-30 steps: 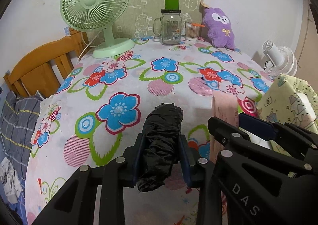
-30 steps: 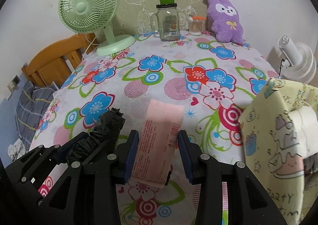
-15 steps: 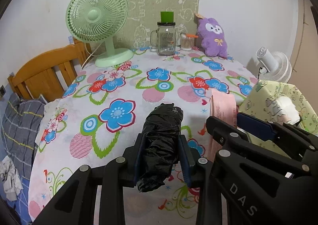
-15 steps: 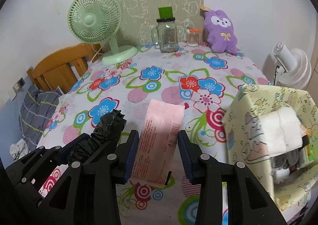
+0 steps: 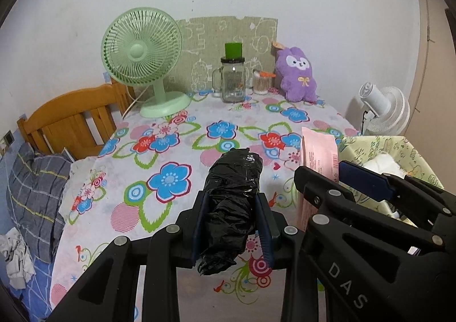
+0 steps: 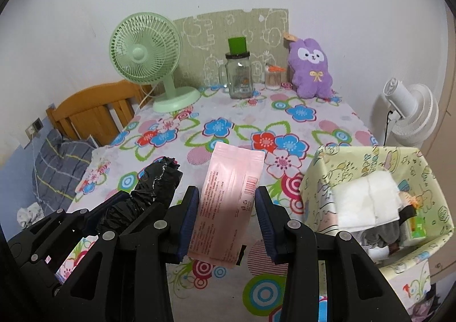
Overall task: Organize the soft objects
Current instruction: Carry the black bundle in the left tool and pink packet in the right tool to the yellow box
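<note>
My left gripper is shut on a crumpled roll of black plastic bags, held in the air above the flowered tablecloth. Beside it on the right, my right gripper is shut on a flat pink packet, also lifted off the table. The black roll shows at the left of the right wrist view, and the pink packet at the right of the left wrist view. A yellow patterned fabric box with white folded tissue inside stands to the right, below the grippers.
At the table's far edge stand a green desk fan, a glass mug jar with a green lid, a cotton swab pot and a purple plush toy. A wooden chair stands left, a white fan right.
Both grippers have risen and drawn back from the table with their loads still held. The yellow box has come further into view at the right.
</note>
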